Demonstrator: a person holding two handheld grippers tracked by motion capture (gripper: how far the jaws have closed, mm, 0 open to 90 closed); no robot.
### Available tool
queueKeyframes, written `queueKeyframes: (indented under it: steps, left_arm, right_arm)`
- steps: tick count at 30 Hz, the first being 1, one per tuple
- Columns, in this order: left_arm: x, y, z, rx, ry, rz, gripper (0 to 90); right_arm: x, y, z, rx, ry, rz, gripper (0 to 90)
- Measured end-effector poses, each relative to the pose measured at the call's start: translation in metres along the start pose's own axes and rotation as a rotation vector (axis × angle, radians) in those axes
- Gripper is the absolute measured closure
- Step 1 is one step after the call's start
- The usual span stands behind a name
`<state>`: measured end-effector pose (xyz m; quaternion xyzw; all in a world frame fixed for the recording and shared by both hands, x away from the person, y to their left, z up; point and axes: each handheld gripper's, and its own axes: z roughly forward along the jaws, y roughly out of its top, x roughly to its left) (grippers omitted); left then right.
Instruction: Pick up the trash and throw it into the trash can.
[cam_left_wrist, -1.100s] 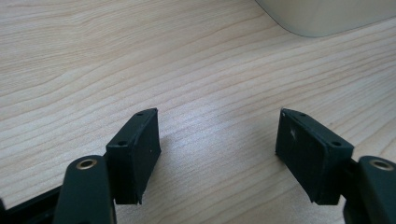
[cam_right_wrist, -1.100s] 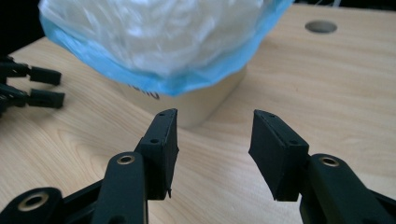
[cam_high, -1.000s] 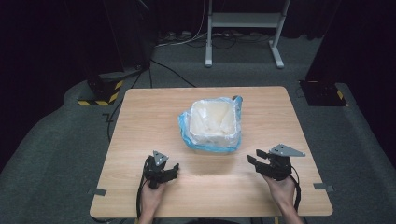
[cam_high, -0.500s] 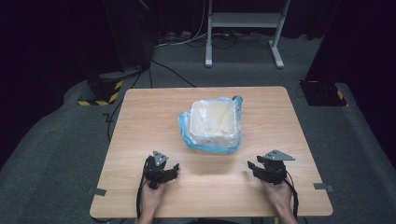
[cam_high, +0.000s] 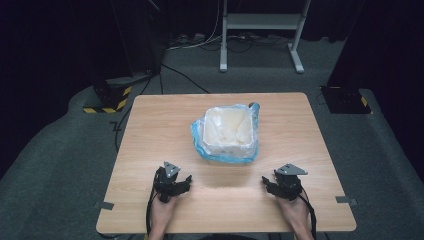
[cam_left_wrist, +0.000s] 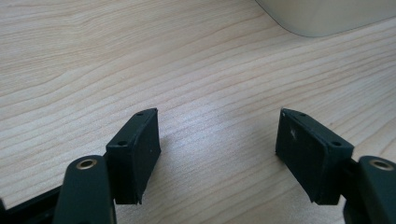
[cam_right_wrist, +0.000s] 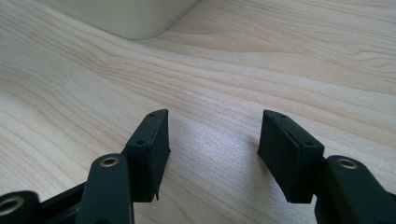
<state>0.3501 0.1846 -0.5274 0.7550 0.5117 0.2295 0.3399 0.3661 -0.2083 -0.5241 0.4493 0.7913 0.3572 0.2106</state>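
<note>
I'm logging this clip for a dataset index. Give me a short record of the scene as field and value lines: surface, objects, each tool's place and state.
surface: light wooden table
main object: white bin lined with a blue plastic bag, standing near the table's middle
bin contents: cannot tell
left tool: near edge, left of the bin, open, holding nothing
right tool: near edge, right of the bin, open, holding nothing
contact: both tools apart from the bin
</note>
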Motion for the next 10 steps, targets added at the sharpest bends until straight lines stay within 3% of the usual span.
queueKeyframes:
  steps: [10]
  left_arm:
    - [-0.0001,0.0000,0.0000,0.000,0.000,-0.001,30.1]
  right_arm:
    - [0.0003,0.0000,0.0001,0.001,-0.006,0.006,40.9]
